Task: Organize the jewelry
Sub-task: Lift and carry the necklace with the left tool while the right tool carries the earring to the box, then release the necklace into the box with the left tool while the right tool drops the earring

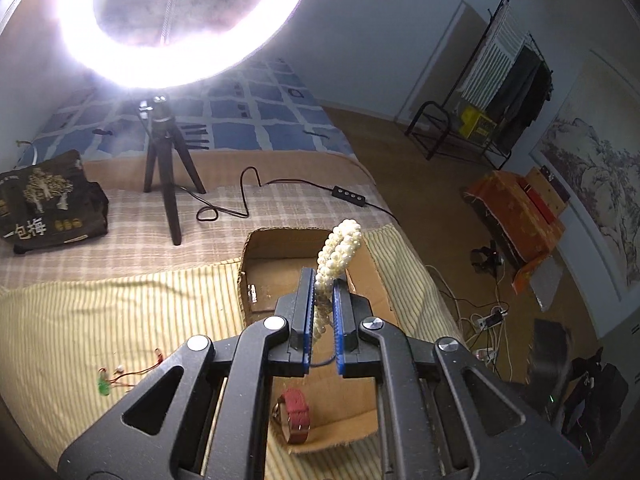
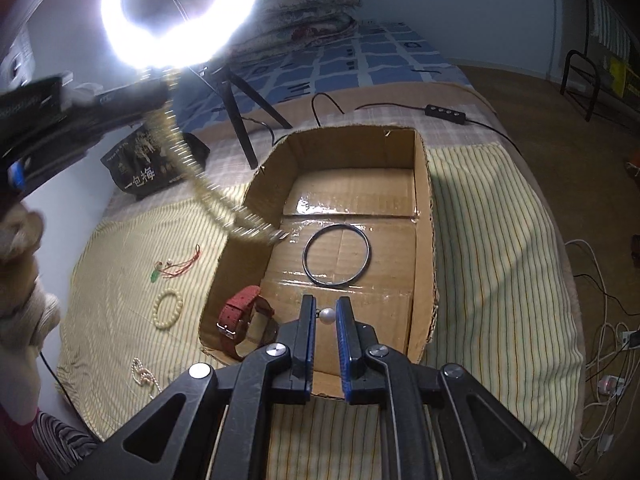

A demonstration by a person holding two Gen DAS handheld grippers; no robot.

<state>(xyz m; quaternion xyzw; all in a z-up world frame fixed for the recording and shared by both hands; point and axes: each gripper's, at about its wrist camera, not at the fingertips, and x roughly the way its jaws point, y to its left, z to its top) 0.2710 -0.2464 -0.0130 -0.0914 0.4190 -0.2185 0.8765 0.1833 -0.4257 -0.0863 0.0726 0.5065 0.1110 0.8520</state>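
My left gripper (image 1: pixel 323 280) is shut on a white pearl strand (image 1: pixel 340 252) that sticks up over the open cardboard box (image 1: pixel 280 240). In the right wrist view that strand (image 2: pixel 208 192) swings blurred from the left gripper (image 2: pixel 160 92) down over the box (image 2: pixel 424 184) rim. My right gripper (image 2: pixel 326 308) is shut on a pearl earring (image 2: pixel 328 315) above the box's near end. Inside the box lie a metal bangle (image 2: pixel 337 254) and a red-strap watch (image 2: pixel 240 320), which also shows in the left wrist view (image 1: pixel 294 414).
On the striped cloth (image 2: pixel 500 280) left of the box lie a red cord with green pendant (image 2: pixel 172 266), a bead bracelet (image 2: pixel 168 308) and a small pearl strand (image 2: pixel 142 376). A ring light on a tripod (image 1: pixel 168 168), its cable (image 1: pixel 280 188) and a dark bag (image 1: pixel 48 204) stand behind.
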